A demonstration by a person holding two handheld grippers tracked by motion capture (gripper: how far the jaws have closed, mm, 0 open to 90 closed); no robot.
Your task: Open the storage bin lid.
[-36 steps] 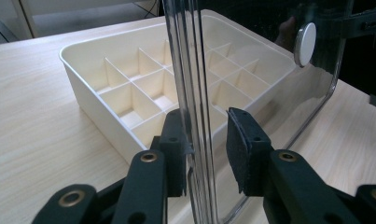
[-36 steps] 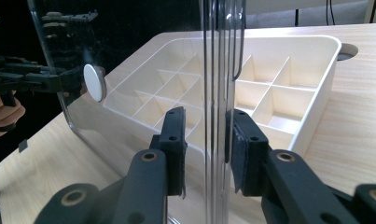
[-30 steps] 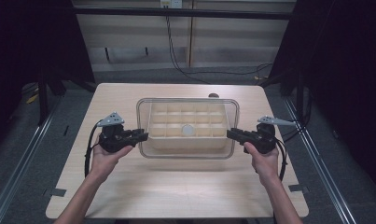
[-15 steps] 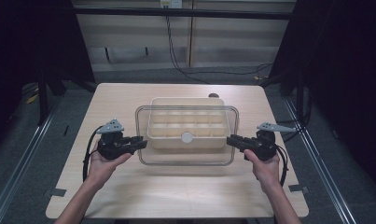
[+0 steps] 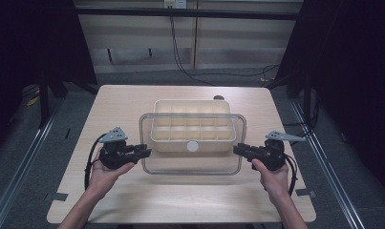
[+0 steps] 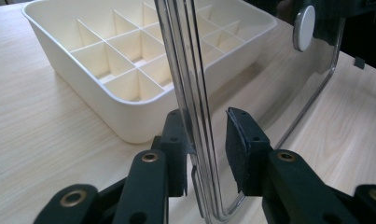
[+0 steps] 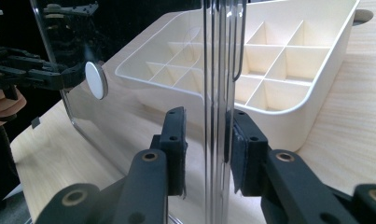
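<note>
We had the clear lid [image 5: 192, 164] clamped in both grippers, left [image 5: 143, 151] and right [image 5: 239, 150], off the tray [image 5: 190, 125]; setting it down remained.

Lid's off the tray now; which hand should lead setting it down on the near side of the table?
Neither clearly: the left gripper and right gripper each clamp one end of the clear plastic lid, level, nearer the person than the cream compartment tray. Lower both together.

clear lid [image 5: 192, 162] | white knob, held level | over near edge of cream tray [image 5: 192, 125]
</note>
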